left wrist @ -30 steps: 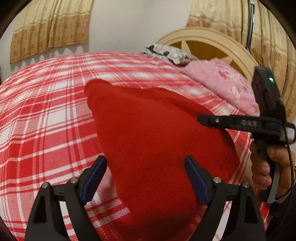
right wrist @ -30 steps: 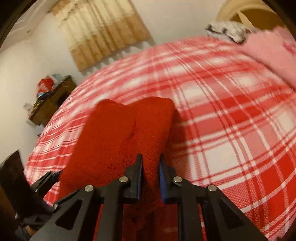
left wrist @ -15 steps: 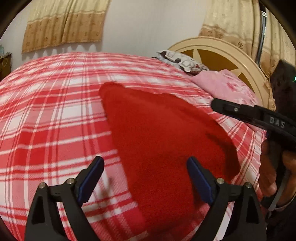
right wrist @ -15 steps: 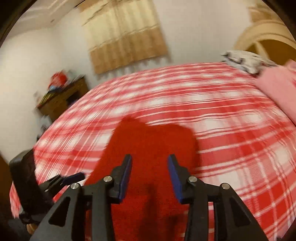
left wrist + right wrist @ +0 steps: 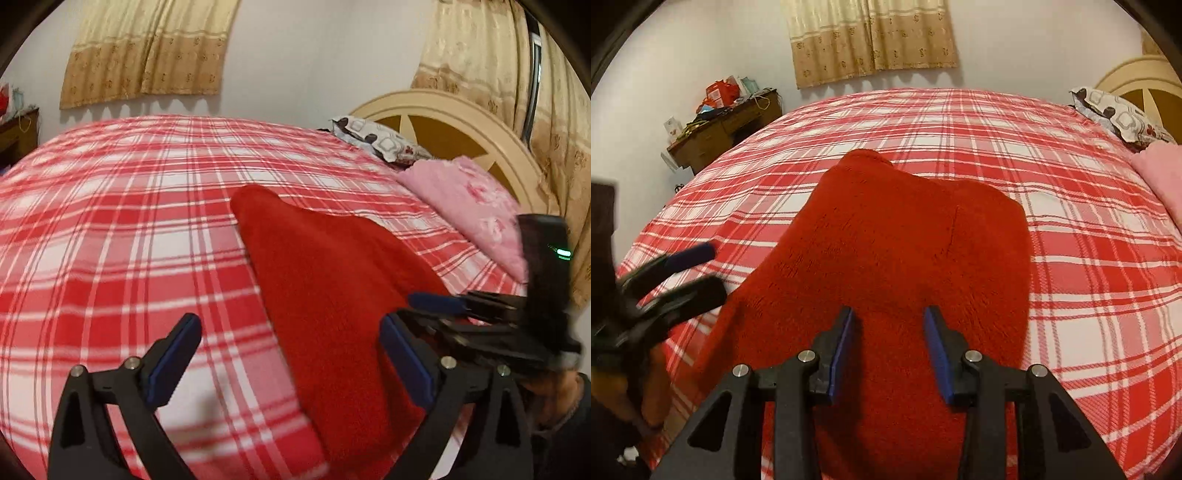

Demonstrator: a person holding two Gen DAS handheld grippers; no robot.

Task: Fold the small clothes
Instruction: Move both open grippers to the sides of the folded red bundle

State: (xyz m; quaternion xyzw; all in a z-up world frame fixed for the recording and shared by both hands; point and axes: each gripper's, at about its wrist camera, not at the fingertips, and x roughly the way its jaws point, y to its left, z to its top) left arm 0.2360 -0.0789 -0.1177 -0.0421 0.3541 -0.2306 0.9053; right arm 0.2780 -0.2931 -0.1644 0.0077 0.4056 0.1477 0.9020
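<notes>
Garment released: right gripper [image 5: 888, 347] was pinched on the red fleece piece [image 5: 886, 240] a second ago, and its jaws have just been opening; they now stand part open with the cloth lying under them, nothing gripped between the pads. Left gripper [image 5: 291, 354] jaws have also been opening and stand wide and empty, its right finger over the cloth's near part and its left finger over bare bedspread [image 5: 110, 240]. Fleece now lies flat on the plaid bedspread, near the middle of the bed, tapering toward the far side. My read: one fold has just been laid down, and the next grasp is not yet begun. Containers: none visible; pink blanket [image 5: 476, 210] and patterned pillow [image 5: 373, 140] sit far right by the headboard.
</notes>
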